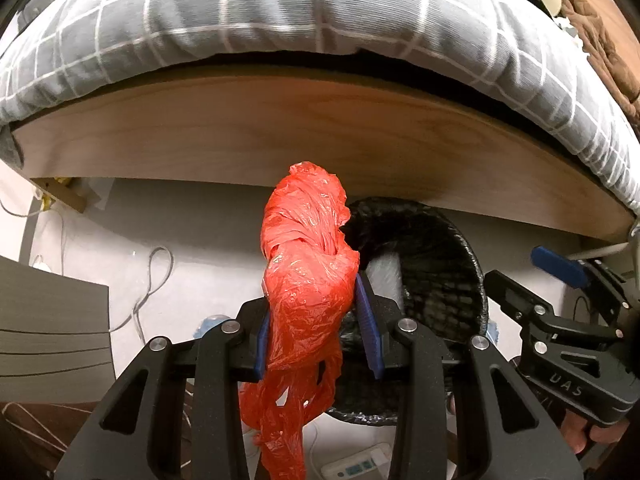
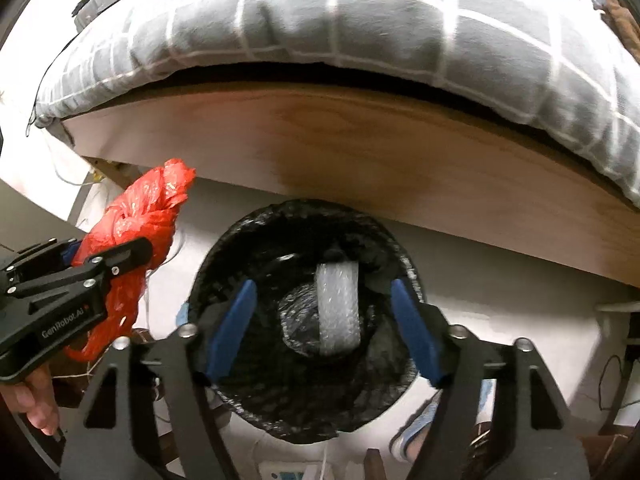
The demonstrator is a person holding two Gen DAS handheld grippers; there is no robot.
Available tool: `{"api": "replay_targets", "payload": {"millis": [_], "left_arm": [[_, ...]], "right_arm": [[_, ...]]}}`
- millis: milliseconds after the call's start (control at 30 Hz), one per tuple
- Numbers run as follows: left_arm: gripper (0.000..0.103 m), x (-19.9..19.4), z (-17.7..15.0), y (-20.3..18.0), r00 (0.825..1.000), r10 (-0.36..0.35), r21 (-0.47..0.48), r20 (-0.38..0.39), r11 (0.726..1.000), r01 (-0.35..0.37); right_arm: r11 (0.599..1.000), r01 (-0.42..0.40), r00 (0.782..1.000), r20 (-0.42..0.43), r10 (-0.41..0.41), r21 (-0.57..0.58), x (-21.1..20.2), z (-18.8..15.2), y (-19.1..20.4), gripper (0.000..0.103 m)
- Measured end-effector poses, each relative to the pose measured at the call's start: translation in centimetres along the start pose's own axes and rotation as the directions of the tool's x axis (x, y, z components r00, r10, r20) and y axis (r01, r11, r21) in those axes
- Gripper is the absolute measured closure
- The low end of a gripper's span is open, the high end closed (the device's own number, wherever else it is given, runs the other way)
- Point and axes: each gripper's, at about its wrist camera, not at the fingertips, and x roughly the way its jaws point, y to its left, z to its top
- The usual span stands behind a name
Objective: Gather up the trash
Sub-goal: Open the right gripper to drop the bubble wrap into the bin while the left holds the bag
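Bed (image 2: 360, 152) fills the top of both views: grey checked duvet (image 1: 280, 20) over a wooden side board. Below it, on the pale floor, sits the trash bin (image 2: 248, 412) with a black liner, right up against the bed board. Inside the bin: a roll of bubble wrap (image 2: 338, 308), standing on end, touching neither blue pad. Right gripper (image 2: 320, 320) hangs over the bin mouth, jaws spread wide, nothing between them. Left gripper (image 1: 316, 328) sits just beside the bin's left rim, jaws partly closed, clamped on a crumpled red plastic bag (image 1: 308, 264); bag bunches above the pads and trails below them. Grey cable (image 1: 152, 280) loops on the floor at left.
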Motion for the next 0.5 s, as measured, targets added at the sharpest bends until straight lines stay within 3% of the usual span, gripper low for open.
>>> {"api": "replay_targets", "payload": {"millis": [300,500], "left_arm": [[0.068,0.6,0.2,-3.3,1.000,-0.030,0.053,-0.004,0.998,0.030],[0.068,1.2,0.3,-6.0,0.999,-0.043,0.098,-0.015,0.994,0.045]], "right_arm": [[0.995,0.077,0.995,0.062,-0.080,0.059,-1.8,-0.8,-3.7,0.008],[0.986,0.122,0.988,0.084,-0.132,0.114,-3.1,-1.3,-6.5,0.008]]}}
